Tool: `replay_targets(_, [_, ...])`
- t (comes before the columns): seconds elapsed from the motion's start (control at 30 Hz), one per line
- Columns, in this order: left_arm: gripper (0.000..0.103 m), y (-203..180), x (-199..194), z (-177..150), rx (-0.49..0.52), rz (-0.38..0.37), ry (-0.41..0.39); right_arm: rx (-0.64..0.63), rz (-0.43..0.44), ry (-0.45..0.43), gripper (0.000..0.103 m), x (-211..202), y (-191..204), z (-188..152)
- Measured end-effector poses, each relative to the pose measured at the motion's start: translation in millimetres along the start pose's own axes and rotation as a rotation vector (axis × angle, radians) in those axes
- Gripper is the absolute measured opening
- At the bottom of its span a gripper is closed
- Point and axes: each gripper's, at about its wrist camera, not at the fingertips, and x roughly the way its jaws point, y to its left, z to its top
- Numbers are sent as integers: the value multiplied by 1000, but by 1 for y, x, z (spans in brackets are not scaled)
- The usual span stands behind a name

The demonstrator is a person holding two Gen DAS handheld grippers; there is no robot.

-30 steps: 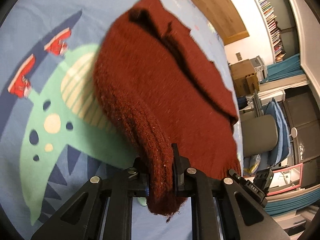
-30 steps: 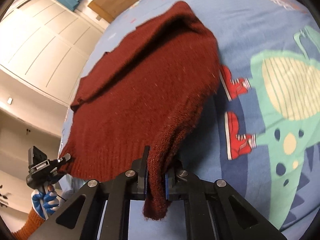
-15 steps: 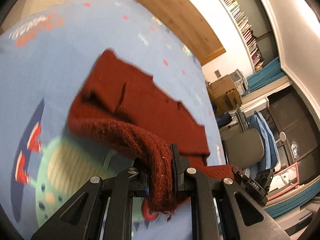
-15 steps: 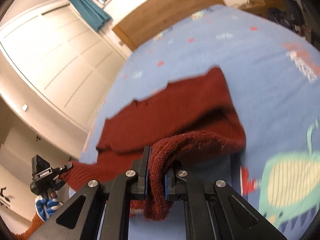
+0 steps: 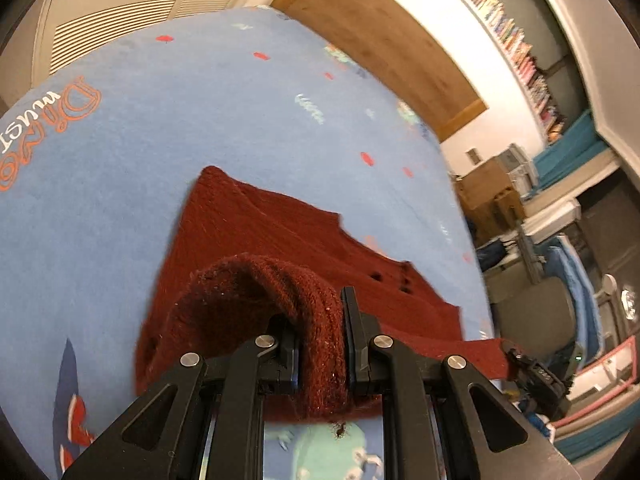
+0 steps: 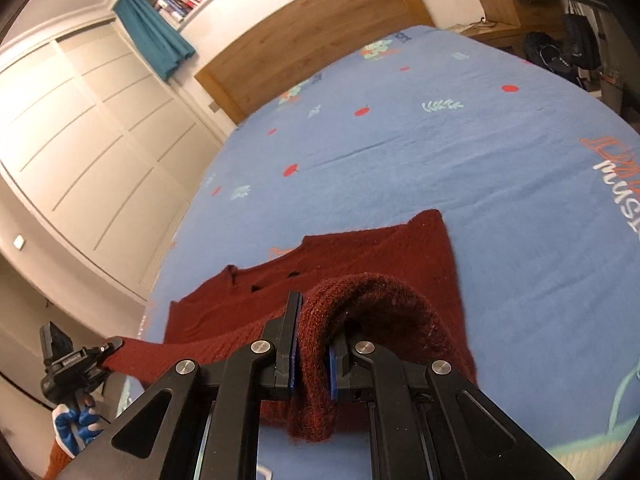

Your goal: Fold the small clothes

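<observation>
We hold a dark red knitted sweater [image 5: 280, 240] by its near hem. Our left gripper [image 5: 320, 344] is clamped on a bunched fold of the knit, the jaws nearly together. Our right gripper [image 6: 310, 344] pinches another bunch the same way. The hem stretches between the two tools, lifted, while the far part lies on the blue dinosaur-print bedspread [image 6: 400, 160].

The light blue printed bedspread [image 5: 200, 128] is showing orange outlined letters reading "DINO" with white script "must" beside them, upside down in the left wrist view. In the right wrist view the same lettering [image 6: 618, 184] is running off the frame edge, only "must" being readable.
</observation>
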Motion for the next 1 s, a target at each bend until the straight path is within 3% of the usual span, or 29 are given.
replay_targets(0.23, [17,23,50,11,0,121,60,42,-86,68,14,55,-18,8])
replay_targets(0.3, [17,27,61,11,6,139,72,53,-122,89,19,69,-23,9])
replay_targets(0.37, [19,31,66,12,1,151,76,53,-167,97,32,79,-26,10])
replay_targets(0.53, [22,46,75,17,-58,120,94,49,-193,109,39,91,-32,10])
replay_targets(0.8, [34,50,59,38,-137,29,95,74,-197,91,63,92,-35,20])
replay_targets(0.87, [38,47,52,42,-116,33,85,62,-216,75,69,87,-34,26])
replay_targets(0.93, [47,42,44,46,-87,59,59,53,-218,64,69,82,-32,31])
replay_targets(1.0, [50,40,37,48,-79,73,35,29,-227,49,69,76,-28,35])
